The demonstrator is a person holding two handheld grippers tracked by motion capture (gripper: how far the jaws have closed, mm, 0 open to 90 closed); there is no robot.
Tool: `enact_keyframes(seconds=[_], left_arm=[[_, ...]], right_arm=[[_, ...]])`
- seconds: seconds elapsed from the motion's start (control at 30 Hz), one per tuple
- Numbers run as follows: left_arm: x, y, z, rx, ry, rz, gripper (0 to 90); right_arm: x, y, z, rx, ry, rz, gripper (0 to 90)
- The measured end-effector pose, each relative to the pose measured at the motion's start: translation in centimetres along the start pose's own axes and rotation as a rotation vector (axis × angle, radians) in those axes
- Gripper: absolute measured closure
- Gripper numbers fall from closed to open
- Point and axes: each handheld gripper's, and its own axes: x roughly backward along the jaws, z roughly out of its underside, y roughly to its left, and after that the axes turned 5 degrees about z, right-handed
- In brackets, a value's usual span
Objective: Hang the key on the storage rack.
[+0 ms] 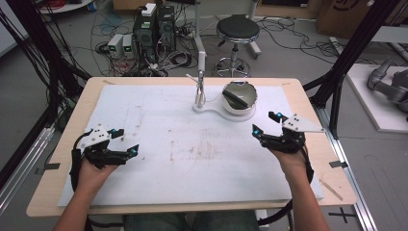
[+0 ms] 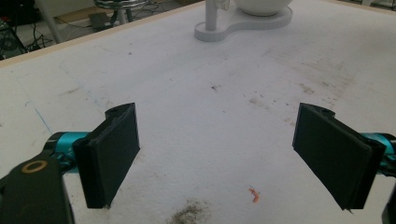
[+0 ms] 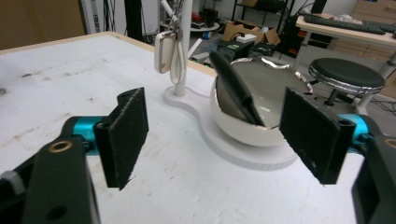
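One white bowl (image 1: 239, 97) on one white stand base (image 1: 211, 110), near the far edge of the tabletop (image 1: 308, 103), a little right of its middle. One dark, flat piece (image 3: 233, 88) leaning inside the bowl, tilted against its wall. One thin white post (image 1: 200, 89) rising from the narrow end of the base, just left of the bowl, with one small white tag (image 3: 163, 52) hung on it by a cord. One white mat (image 1: 159, 144) spread over most of the tabletop, smudged brown toward its middle.

Two grippers, one per hand. Left gripper (image 1: 126, 142) near the left edge, toward the near side, jaws wide apart, nothing between them, nothing touched; bare mat and a small orange scrap (image 2: 253, 194) ahead of the pads (image 2: 114, 154) in the left gripper view. Right gripper (image 1: 267, 123) near the right edge, pointing at the bowl but well short of it, jaws spread wide, holding nothing; bowl seen between the pads (image 3: 127, 135) in the right gripper view, farther off.
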Motion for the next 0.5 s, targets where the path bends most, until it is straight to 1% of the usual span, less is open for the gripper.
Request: enact_keyframes(seconds=[0.03,0.1,0.2,0.23,0.3,0.37,0.4,0.43,0.47,0.5], left_arm=[[0.0,0.1,0.0,0.003,-0.011,-0.001,14.6],[0.0,0.1,0.0,0.003,-0.009,0.000,14.6],[0.0,0.1,0.0,0.003,-0.014,0.001,14.6],[0.1,0.1,0.0,-0.001,-0.011,0.002,14.6],[0.1,0.0,0.0,-0.003,-0.015,0.000,14.6],[0.1,0.0,0.0,-0.001,-0.015,0.000,14.6],[0.1,0.0,0.0,-0.004,-0.015,-0.001,14.6],[0.2,0.0,0.0,-0.002,-0.015,-0.002,14.6],[0.2,0.0,0.0,0.003,-0.021,-0.001,14.6],[0.2,0.1,0.0,0.003,-0.020,-0.003,14.6]], right_arm=[[-0.1,0.1,0.2,0.003,0.008,0.000,21.9],[-0.3,0.2,0.5,0.005,0.021,0.000,21.5],[-0.4,0.5,1.0,0.010,0.023,-0.008,21.1],[-0.7,0.8,1.5,0.014,0.043,-0.016,21.1],[-0.8,0.8,1.7,0.021,0.052,-0.015,21.1],[-0.8,0.7,1.9,0.007,0.056,-0.009,21.1],[-0.8,0.6,1.9,0.010,0.054,-0.004,21.1],[-0.7,0.4,1.9,-0.001,0.050,0.000,21.1],[-0.7,0.4,1.9,-0.001,0.050,0.000,21.1],[-0.4,0.2,2.0,0.003,0.047,0.010,21.2]])
